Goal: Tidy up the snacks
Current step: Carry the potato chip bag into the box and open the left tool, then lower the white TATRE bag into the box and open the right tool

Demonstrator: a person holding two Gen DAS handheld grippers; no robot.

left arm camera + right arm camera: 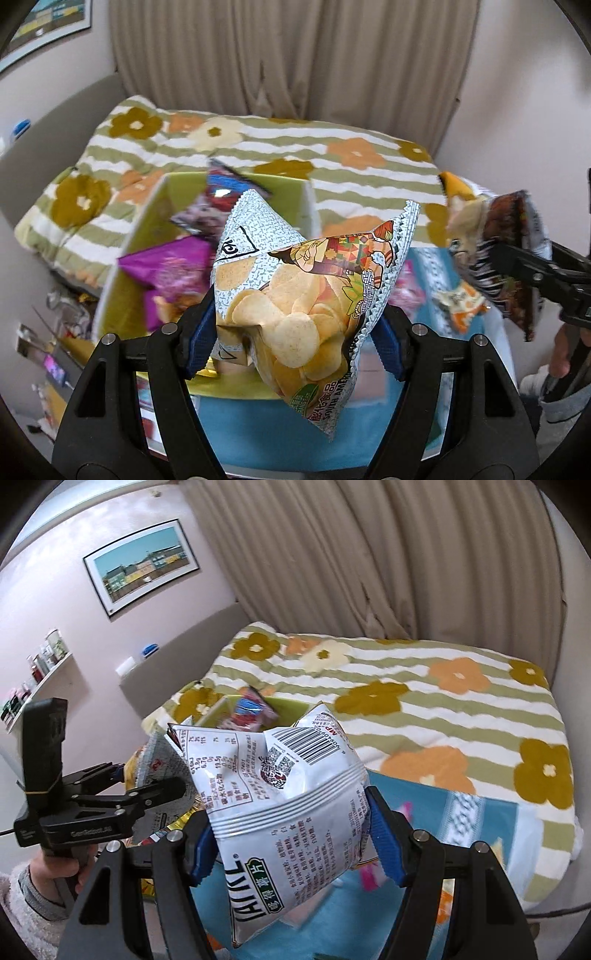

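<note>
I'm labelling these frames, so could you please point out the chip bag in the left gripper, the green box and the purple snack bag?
chip bag (291, 314), left wrist view, printed chips.
green box (147, 221), left wrist view, inner wall.
purple snack bag (173, 269), left wrist view, front.

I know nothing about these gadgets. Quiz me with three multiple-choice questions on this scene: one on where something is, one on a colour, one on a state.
1. Where does the purple snack bag lie?
A. In the green box
B. On the floral quilt
C. On the wall shelf

2. What colour are the pads on the right hand-held gripper?
A. Red
B. Blue
C. Yellow

3. What is the left hand-held gripper doing?
A. Standing open, with nothing in it
B. Clamped on a bottle
C. Clamped on a chip bag

Answers:
1. A, the purple bag sits within the box walls.
2. B, both pads beside the white bag are blue.
3. C, its pads press the bag printed with potato chips from both sides.
</note>
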